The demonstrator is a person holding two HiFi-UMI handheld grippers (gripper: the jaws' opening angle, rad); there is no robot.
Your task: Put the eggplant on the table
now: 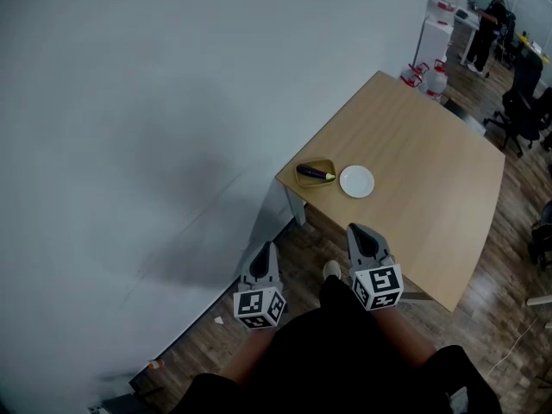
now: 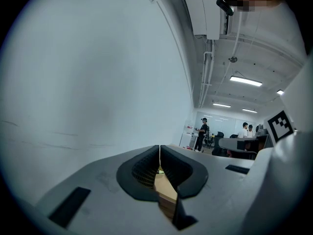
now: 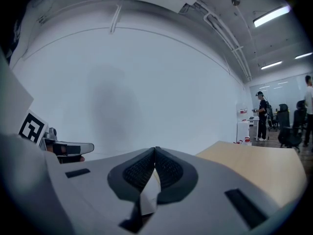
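Grey grippers (image 1: 268,248) (image 1: 359,229) both closed, empty

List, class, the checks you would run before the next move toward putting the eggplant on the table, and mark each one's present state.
1. Eggplant located: ok, lying in the yellow bowl near the table corner.
2. Left gripper empty: ok, jaws together.
3. Right gripper empty: ok, jaws together.
4. Jaws ready to grasp: not ok, both shut.
5. Bare table space: ok, beyond the white plate.
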